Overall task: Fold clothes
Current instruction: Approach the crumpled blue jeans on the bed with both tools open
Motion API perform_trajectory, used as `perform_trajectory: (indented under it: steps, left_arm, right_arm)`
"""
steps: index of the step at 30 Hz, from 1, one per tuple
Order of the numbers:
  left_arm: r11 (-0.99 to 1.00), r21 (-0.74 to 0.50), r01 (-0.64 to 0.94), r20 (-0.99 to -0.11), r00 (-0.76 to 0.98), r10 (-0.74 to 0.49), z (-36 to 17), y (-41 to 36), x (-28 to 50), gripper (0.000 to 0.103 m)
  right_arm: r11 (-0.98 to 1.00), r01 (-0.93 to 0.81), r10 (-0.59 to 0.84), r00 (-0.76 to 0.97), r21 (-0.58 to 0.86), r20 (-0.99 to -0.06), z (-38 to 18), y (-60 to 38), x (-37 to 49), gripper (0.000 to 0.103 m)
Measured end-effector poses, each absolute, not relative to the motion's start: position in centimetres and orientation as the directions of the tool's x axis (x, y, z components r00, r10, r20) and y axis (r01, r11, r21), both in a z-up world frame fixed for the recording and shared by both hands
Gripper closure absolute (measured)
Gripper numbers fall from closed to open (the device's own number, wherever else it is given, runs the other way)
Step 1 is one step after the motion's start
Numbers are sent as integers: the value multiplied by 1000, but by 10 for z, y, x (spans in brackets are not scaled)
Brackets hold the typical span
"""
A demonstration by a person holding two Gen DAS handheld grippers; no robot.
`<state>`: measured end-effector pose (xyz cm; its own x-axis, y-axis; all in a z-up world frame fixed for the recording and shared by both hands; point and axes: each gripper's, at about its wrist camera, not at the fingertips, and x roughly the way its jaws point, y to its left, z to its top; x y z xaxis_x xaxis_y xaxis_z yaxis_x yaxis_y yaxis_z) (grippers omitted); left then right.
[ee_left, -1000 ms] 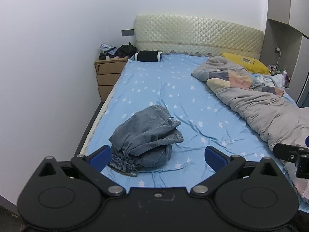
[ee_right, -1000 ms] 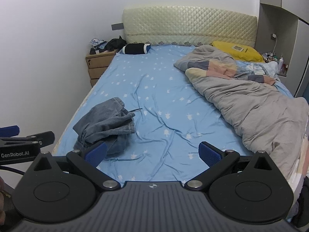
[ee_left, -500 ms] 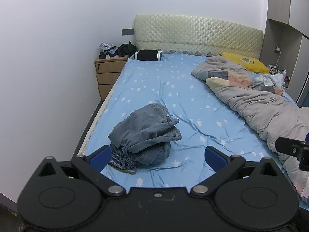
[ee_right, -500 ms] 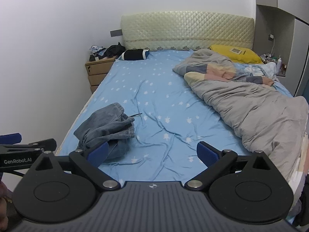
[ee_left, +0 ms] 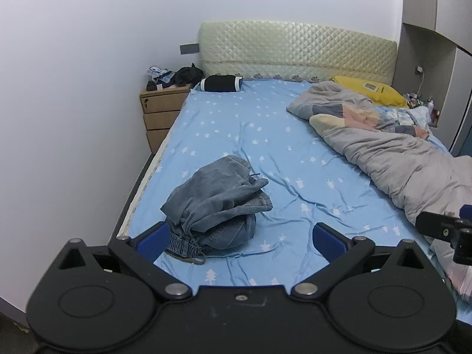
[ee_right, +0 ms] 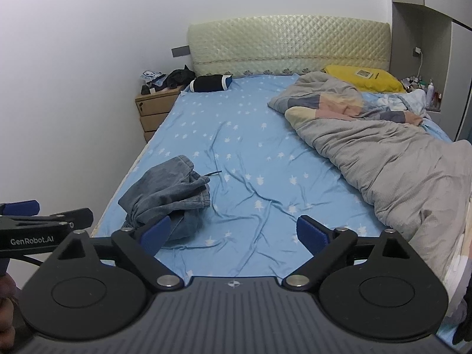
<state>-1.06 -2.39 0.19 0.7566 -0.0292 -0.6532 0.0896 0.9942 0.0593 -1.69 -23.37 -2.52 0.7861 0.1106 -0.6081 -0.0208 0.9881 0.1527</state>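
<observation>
**Ana:** Both grippers hang over the foot of the bed. The left gripper (ee_left: pixel 239 237) has its blue pads spread wide, nothing between them but the sheet (ee_left: pixel 295 153) beyond.

**Ben:** And the denim garment (ee_left: pixel 216 203)? In the left wrist view it sits at lower centre-left, a bundled grey-blue heap with an elastic waistband showing at its near edge.

**Ana:** Right, lying on the blue star-print sheet close to the bed's left edge. The left pad (ee_left: pixel 152 240) overlaps the heap's near corner in the frame, but I can't tell whether it touches the cloth.

**Ben:** Swing to the right wrist view. The right gripper (ee_right: pixel 233 234) has its jaws nearly as wide as they go, and they are closing a touch. No cloth between them.

**Ana:** There the denim (ee_right: pixel 166 194) lies at lower left, with this gripper's left pad (ee_right: pixel 155 233) in front of its near edge. The left gripper's body pokes in at the far left of the frame.

**Ben:** On the right half of the picture, a rumpled grey quilt (ee_right: pixel 392 162) runs down the bed. A yellow pillow (ee_right: pixel 365 78) lies at upper right, below the padded headboard (ee_right: pixel 289 42).

**Ana:** A black bolster (ee_right: pixel 209 84) sits at the head of the bed, upper centre-left, beside the wooden nightstand (ee_right: pixel 155 109).
</observation>
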Motion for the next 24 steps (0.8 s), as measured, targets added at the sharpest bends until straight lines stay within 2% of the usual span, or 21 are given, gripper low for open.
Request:
perform_trajectory:
  steps: [15,18,23,24]
  left_arm:
    - [994,61,87,-664,747,-24,1,-30,-7,0]
    - [994,63,84,-666,746,-20,1,-32,-7,0]
    - [995,73,73,-670,742,-5,1,-37,-5,0]
    - [995,76,70,-670,742,-1,1,-38,-5,0]
  right_arm:
    - [985,-34,129,790,168,-599,-16,-233,-5,19]
    - [982,-47,147,789,180,-596,-18,-236,-6,30]
    - [979,-52,163,786,199,-597,-20,-244,-5,62]
    - [979,-50,162,786,199,-597,-21,-246,-6,64]
